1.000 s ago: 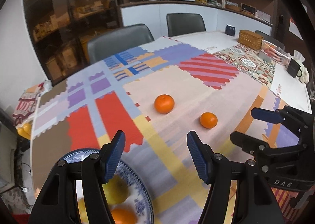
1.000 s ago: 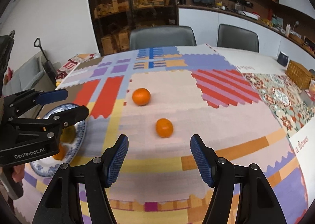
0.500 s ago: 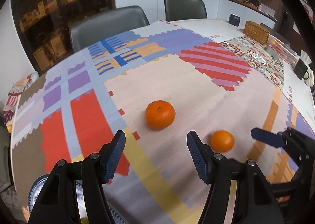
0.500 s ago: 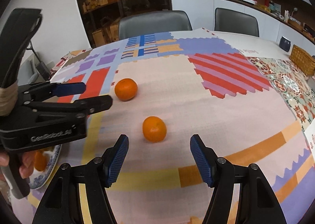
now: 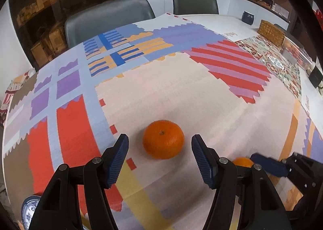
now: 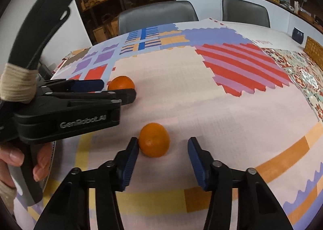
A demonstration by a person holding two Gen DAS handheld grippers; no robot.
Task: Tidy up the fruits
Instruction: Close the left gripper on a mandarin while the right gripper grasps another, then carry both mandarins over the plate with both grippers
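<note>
Two oranges lie on the patchwork tablecloth. The larger orange (image 5: 163, 142) sits just ahead of my open left gripper (image 5: 159, 147), between its fingertips, not gripped; it also shows in the right wrist view (image 6: 121, 83) behind the left gripper. The smaller orange (image 6: 154, 139) lies between the fingertips of my open right gripper (image 6: 163, 146), close to the left finger; it peeks out in the left wrist view (image 5: 242, 162). The blue patterned plate (image 5: 30, 210) shows only as a rim at the lower left.
The colourful tablecloth (image 5: 181, 92) covers the table. Two grey chairs (image 5: 109, 18) stand at the far edge. A wicker basket (image 5: 271, 33) and a dark mug (image 5: 248, 17) sit far right. The person's hand (image 6: 26, 161) holds the left gripper.
Both grippers moved forward and down toward the oranges; each orange now sits between a gripper's open fingertips. The plate has slid almost out of the left view.
</note>
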